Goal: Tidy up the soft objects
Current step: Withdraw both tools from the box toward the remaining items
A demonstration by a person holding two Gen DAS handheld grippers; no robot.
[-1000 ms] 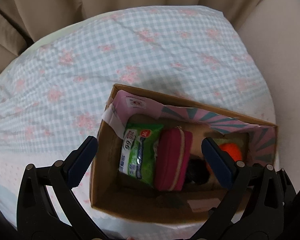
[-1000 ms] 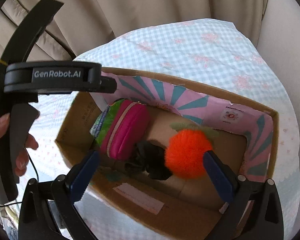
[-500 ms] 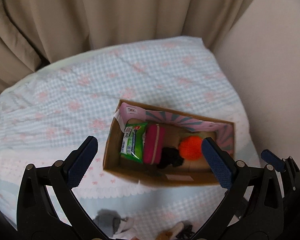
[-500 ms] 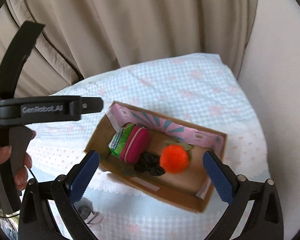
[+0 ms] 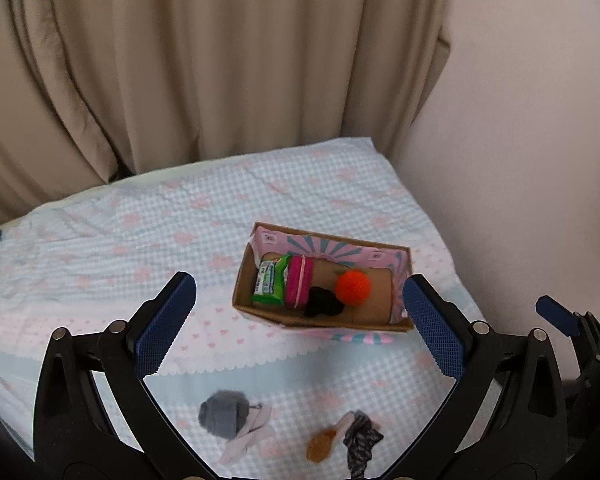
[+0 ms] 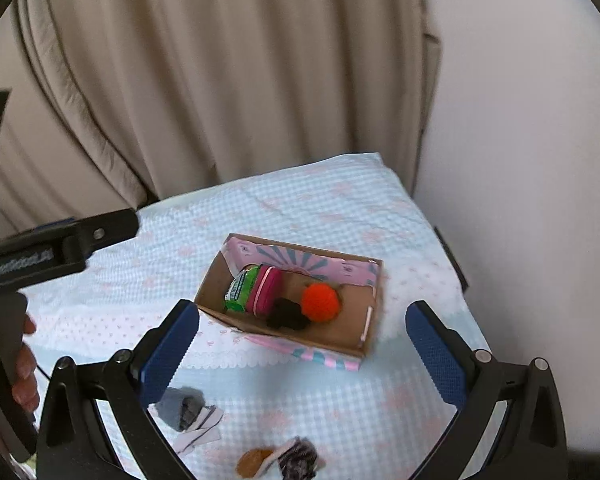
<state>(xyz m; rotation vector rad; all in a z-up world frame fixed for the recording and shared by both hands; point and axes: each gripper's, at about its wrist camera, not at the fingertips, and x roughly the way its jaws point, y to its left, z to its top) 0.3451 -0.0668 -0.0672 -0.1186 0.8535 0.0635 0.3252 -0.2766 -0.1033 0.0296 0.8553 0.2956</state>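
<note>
An open cardboard box [image 5: 260,314] [image 6: 214,278] stands on the checked bedspread. It holds a green tissue pack [image 5: 271,285] [image 6: 239,289], a pink pouch [image 5: 298,287] [image 6: 264,291], a black soft item [image 5: 323,302] [image 6: 287,315] and an orange pompom [image 5: 353,287] [image 6: 320,302]. On the cloth in front lie a rolled grey sock [image 5: 222,419] [image 6: 180,407] and a brown and dark patterned item [image 5: 346,438] [image 6: 282,460]. My left gripper [image 5: 300,324] and right gripper [image 6: 302,352] are both open and empty, held high above and in front of the box.
Beige curtains [image 5: 200,72] hang behind the bed and a pale wall [image 5: 520,140] runs along its right side. In the right wrist view the left gripper's handle [image 6: 40,252] and the hand holding it [image 6: 20,368] are at the left.
Both grippers have pulled back and up from close over the box. The box now looks small, and the loose items on the cloth in front have come into view.
</note>
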